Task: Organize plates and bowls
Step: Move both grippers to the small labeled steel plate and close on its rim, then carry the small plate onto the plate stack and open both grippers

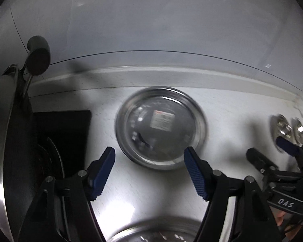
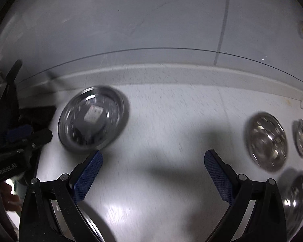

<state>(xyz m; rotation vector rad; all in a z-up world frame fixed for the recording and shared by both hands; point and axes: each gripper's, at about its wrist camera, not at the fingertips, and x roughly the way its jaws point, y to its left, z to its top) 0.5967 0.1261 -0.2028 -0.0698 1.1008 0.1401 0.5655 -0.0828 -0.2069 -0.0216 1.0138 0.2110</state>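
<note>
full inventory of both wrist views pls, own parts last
steel plate with sticker: 1, silver, on the white counter, just beyond the left tongs.
small steel bowls: 3, silver, grouped at the counter's right end.
second steel plate: 1, silver, only its rim shows, under the left tongs.
large steel pan: 1, silver with a dark handle, far left.
black cooktop: 1, black, left of the stickered plate.
counter: 1, white, against a grey wall.
left tongs: blue pads, open, holding nothing.
right tongs: blue pads, open, holding nothing.
</note>
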